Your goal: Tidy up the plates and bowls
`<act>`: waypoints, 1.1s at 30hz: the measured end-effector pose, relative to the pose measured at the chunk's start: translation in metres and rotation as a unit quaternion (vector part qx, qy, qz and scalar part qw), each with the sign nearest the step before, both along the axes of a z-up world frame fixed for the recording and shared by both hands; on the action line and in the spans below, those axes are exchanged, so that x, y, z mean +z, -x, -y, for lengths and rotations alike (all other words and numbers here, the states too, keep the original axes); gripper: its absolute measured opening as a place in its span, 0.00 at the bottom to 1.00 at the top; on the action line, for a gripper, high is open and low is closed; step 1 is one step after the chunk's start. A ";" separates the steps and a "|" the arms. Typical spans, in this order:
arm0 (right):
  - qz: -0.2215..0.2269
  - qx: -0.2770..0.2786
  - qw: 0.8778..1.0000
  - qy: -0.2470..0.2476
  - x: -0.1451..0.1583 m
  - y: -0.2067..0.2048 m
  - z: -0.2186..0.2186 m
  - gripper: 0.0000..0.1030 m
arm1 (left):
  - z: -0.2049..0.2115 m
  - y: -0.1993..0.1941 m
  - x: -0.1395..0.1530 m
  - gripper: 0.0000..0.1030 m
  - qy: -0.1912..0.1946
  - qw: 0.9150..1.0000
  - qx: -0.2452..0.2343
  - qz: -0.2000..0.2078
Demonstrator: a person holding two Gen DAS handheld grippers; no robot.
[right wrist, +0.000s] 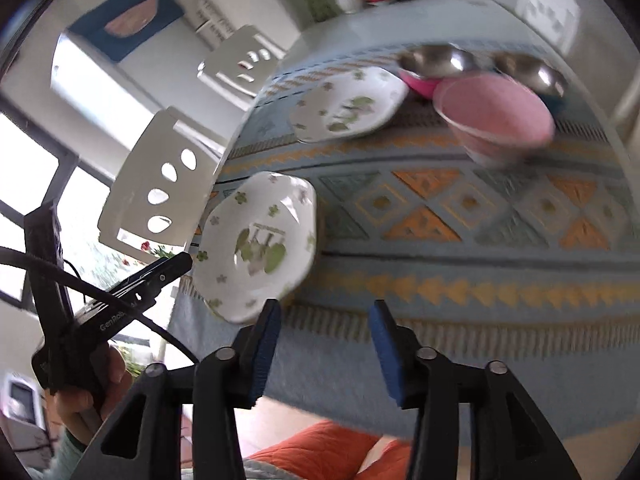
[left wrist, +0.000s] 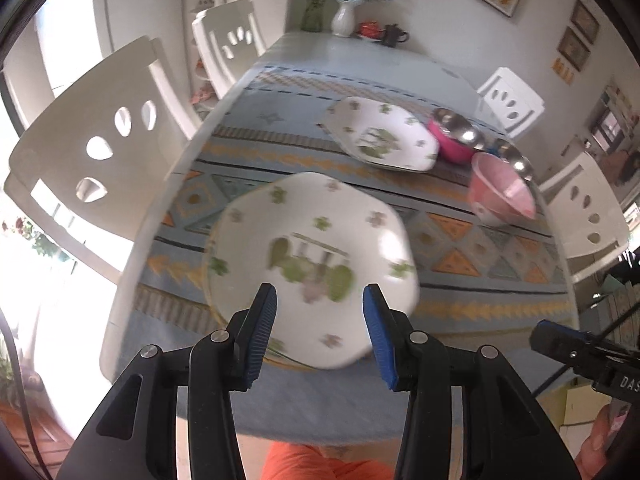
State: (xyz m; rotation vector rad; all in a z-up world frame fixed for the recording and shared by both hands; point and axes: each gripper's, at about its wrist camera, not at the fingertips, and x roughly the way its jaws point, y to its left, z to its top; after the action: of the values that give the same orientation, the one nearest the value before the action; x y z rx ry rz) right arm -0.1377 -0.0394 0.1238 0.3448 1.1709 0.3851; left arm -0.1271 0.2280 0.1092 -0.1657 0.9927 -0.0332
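Observation:
A white plate with green flower print (left wrist: 308, 256) lies near the table's front left edge, just beyond and below my open left gripper (left wrist: 320, 320); the pads do not touch it. A matching plate (left wrist: 380, 136) sits farther back. To the right stand a pale pink bowl (left wrist: 500, 192), a magenta bowl with a steel inside (left wrist: 452, 140) and a steel bowl (left wrist: 516, 156). My right gripper (right wrist: 324, 328) hangs open over the front edge of the patterned cloth, with nothing between its fingers. From there the near plate (right wrist: 256, 248) is to the left and the pink bowl (right wrist: 496, 116) is far right.
White chairs (left wrist: 100, 152) stand along the table's left side and others (left wrist: 588, 208) on the right. A white vase of flowers (left wrist: 344, 16) and a dark teapot (left wrist: 394, 34) sit at the far end. The blue patterned cloth (right wrist: 440, 216) covers the table. Orange fabric (right wrist: 320, 452) lies below the front edge.

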 end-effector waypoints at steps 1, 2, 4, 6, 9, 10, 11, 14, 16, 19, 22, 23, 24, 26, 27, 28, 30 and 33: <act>-0.003 -0.006 1.000 -0.010 0.000 0.005 0.008 0.44 | 0.006 0.003 0.002 0.44 -0.002 1.000 -0.003 0.002; -0.002 -0.010 1.000 -0.016 0.001 0.010 0.014 0.45 | 0.013 0.008 0.003 0.45 -0.006 1.000 -0.007 0.005; 0.002 -0.020 1.000 -0.022 0.004 0.021 0.026 0.47 | 0.024 0.016 0.006 0.50 -0.010 1.000 -0.012 0.009; 0.008 -0.022 0.999 -0.022 0.007 0.030 0.035 0.48 | 0.032 0.022 0.008 0.50 -0.010 1.000 -0.015 0.012; 0.012 -0.019 0.999 -0.025 0.009 0.041 0.044 0.48 | 0.042 0.031 0.013 0.50 -0.007 0.999 -0.031 0.030; 0.012 -0.019 0.999 -0.024 0.008 0.044 0.045 0.48 | 0.045 0.033 0.014 0.50 -0.011 0.999 -0.034 0.036; 0.011 -0.019 0.999 -0.023 0.008 0.046 0.046 0.48 | 0.050 0.035 0.017 0.50 -0.020 0.998 -0.038 0.041; 0.009 -0.014 1.000 -0.025 0.006 0.050 0.046 0.48 | 0.058 0.035 0.018 0.50 -0.025 0.998 -0.042 0.034; 0.007 -0.011 1.000 -0.027 0.004 0.052 0.050 0.48 | 0.060 0.036 0.019 0.50 -0.023 0.998 -0.041 0.031; 0.000 -0.010 0.999 -0.034 -0.001 0.052 0.050 0.49 | 0.059 0.038 0.020 0.50 -0.030 0.998 -0.040 0.030; -0.013 -0.010 0.999 -0.041 -0.010 0.048 0.047 0.49 | 0.055 0.033 0.018 0.50 -0.039 0.998 -0.040 0.025; -0.017 -0.010 0.999 -0.042 -0.013 0.045 0.045 0.49 | 0.051 0.028 0.018 0.50 -0.038 0.998 -0.039 0.024; -0.020 -0.010 0.999 -0.042 -0.015 0.042 0.043 0.49 | 0.049 0.024 0.019 0.50 -0.037 0.998 -0.039 0.024; -0.022 -0.011 0.999 -0.040 -0.019 0.033 0.040 0.49 | 0.044 0.010 0.020 0.50 -0.034 0.998 -0.038 0.028; -0.023 -0.014 0.999 -0.038 -0.021 0.026 0.038 0.49 | 0.041 0.001 0.021 0.50 -0.032 0.998 -0.039 0.031; -0.023 -0.015 0.999 -0.037 -0.022 0.021 0.037 0.49 | 0.038 -0.008 0.022 0.50 -0.032 0.998 -0.039 0.033; -0.029 -0.020 0.999 -0.035 -0.025 0.004 0.035 0.49 | 0.035 -0.024 0.024 0.50 -0.033 0.998 -0.039 0.032; -0.035 -0.028 0.998 -0.044 -0.032 -0.027 0.031 0.49 | 0.023 -0.050 0.029 0.51 -0.028 0.998 -0.038 0.042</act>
State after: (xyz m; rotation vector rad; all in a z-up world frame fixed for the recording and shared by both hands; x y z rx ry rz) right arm -0.1109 -0.0705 0.0919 0.4694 1.2115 0.3792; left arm -0.0773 0.2053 0.1382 -0.0743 0.9154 -0.0801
